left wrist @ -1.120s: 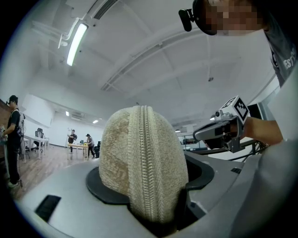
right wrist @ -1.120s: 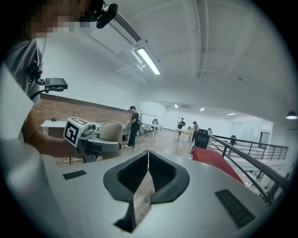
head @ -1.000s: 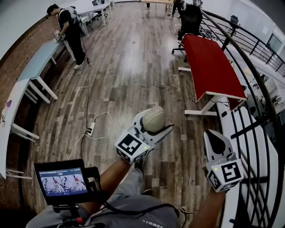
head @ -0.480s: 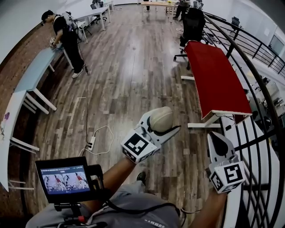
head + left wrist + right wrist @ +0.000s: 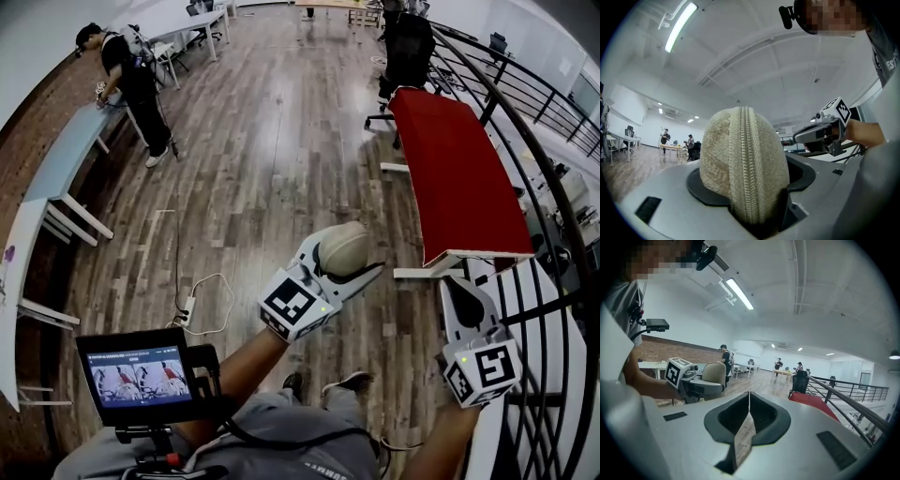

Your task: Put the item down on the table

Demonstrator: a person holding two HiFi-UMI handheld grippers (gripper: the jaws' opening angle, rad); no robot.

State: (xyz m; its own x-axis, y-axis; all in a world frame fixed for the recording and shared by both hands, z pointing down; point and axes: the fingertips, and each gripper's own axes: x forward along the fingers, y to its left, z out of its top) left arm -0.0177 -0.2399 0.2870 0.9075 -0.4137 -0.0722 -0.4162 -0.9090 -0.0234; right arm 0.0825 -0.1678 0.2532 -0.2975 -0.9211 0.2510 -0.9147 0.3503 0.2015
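Note:
A beige zippered pouch (image 5: 339, 246) is clamped between the jaws of my left gripper (image 5: 349, 255), held in the air above the wooden floor. In the left gripper view the pouch (image 5: 740, 164) fills the middle, zip facing the camera, both pads pressed to its sides. My right gripper (image 5: 459, 292) is at the right, near the railing, its jaws closed together with nothing between them (image 5: 749, 403). From the right gripper view the pouch (image 5: 714, 373) shows at the left. The red table (image 5: 455, 159) stands ahead on the right.
A black metal railing (image 5: 553, 220) curves along the right side. An office chair (image 5: 409, 45) stands beyond the red table. Pale blue tables (image 5: 66, 155) and a person (image 5: 127, 70) are at the far left. A cable with a power strip (image 5: 187, 309) lies on the floor. A monitor (image 5: 136, 375) sits at the lower left.
Both grippers have drifted slightly right and the red table has come nearer in the head view. The left gripper's hold on the pouch is unchanged, and the right one stays shut.

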